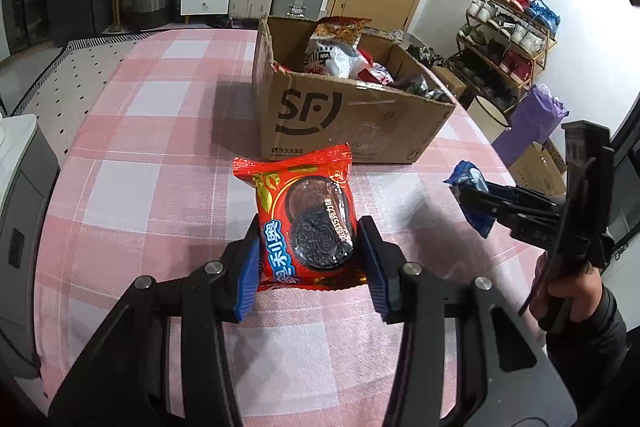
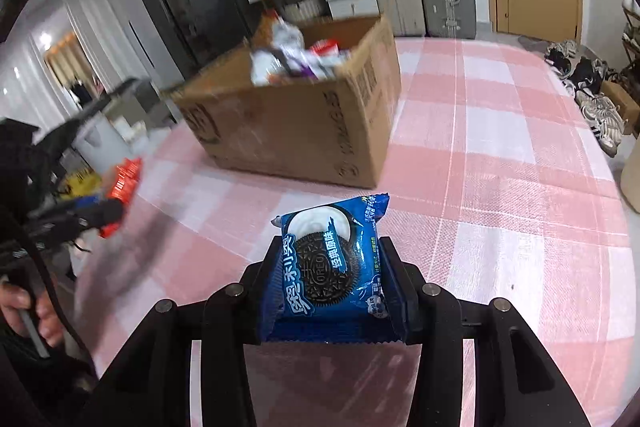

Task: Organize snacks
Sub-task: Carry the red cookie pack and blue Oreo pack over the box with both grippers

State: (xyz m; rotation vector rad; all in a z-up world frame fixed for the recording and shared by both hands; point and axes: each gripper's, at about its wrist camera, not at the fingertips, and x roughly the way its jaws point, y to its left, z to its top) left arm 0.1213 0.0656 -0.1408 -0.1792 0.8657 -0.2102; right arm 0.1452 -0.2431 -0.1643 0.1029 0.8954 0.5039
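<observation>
Two packs are in hand above the desk (image 1: 120, 131): left claw (image 1: 310, 259) grips the red pack (image 1: 306, 215), right claw (image 2: 332, 287) grips the blue pack (image 2: 334, 263). Beyond them, the box (image 1: 344, 115) already holds several snacks; these two, I judge, remain.

The tablecloth (image 1: 160, 155) is pink and white check. On it the far cardboard box (image 1: 344, 123) is plain brown with black printing. The nearer left cookie packet (image 1: 306, 223) is bright red with gold trim and blue-white lettering around a black biscuit. The right cookie packet (image 2: 334, 267) is blue, showing a black biscuit with white cream. Blue pads (image 1: 250, 279) line black fingers.
</observation>
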